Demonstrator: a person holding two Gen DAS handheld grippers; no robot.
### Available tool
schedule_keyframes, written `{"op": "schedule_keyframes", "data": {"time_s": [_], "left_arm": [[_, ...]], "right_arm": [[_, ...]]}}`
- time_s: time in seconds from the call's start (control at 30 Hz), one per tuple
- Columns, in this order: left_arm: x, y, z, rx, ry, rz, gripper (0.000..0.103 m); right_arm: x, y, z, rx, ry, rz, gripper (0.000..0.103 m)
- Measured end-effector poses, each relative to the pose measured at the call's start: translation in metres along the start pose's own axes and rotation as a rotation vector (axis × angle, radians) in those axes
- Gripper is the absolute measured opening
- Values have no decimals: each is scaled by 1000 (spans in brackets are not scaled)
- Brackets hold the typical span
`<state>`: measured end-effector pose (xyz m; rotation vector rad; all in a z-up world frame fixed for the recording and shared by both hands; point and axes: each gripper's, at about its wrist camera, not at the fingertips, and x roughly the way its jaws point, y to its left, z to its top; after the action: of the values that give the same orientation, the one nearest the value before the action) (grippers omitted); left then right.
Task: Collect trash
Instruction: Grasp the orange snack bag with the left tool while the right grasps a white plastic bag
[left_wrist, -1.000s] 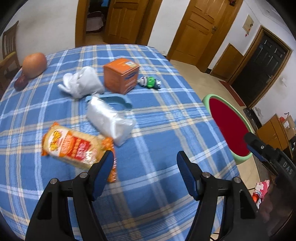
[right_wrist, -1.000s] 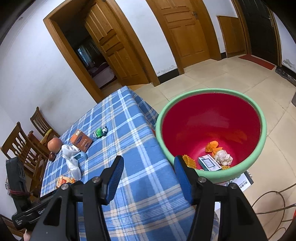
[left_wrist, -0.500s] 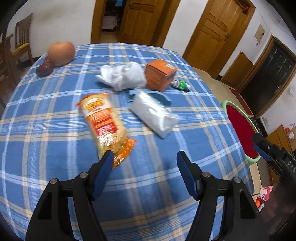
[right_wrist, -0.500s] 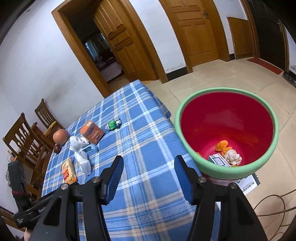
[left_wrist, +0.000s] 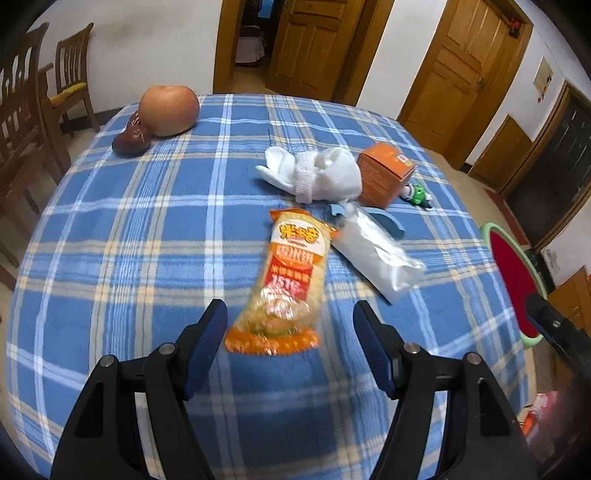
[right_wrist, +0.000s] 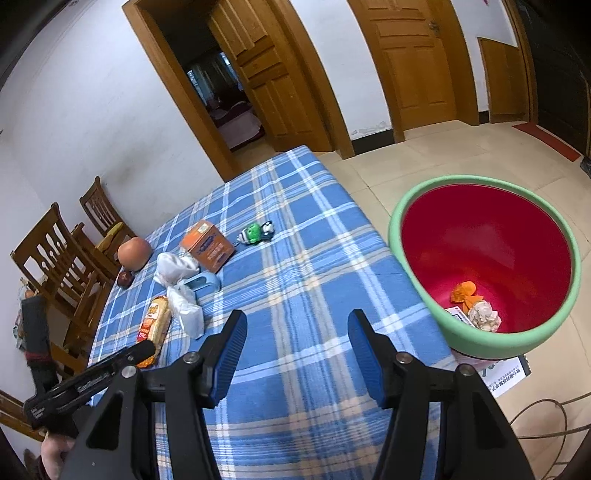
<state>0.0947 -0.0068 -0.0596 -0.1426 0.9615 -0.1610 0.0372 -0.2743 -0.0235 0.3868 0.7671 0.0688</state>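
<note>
The left claw (left_wrist: 290, 319) is hovering released over the orange crinkly snack packet (left_wrist: 286, 280) on the blue plaid counter (left_wrist: 147, 236). The right claw (right_wrist: 297, 345) is hanging released too, grasping nothing.

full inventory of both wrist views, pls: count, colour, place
snack packet: 1, orange-yellow, on tablecloth ahead of left gripper
clear plastic bag: 1, whitish, right of packet
white socks: 1 bundle, mid-table
blue plastic piece: 1, under bag's far end
orange box: 1, beside socks
green toy: 1, past box
apple: 1, orange-red, far corner
dark fruit: 1, brown-red, beside apple
bin: 1, green rim, red inside, floor by table, scraps inside
chairs: wooden, by wall
left gripper: fingers open
right gripper: fingers open
</note>
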Motion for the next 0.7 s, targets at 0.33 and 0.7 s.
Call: {"op": "schedule_keyframes", "data": {"time_s": [0.33,0.7], "left_arm": [[21,-10,12,69,-18,53,51],[7,6,9,25,-37,14,40]], "right_arm": [[10,11,2,-30,26,9,60],[33,35,3,-85,78,66,60]]}}
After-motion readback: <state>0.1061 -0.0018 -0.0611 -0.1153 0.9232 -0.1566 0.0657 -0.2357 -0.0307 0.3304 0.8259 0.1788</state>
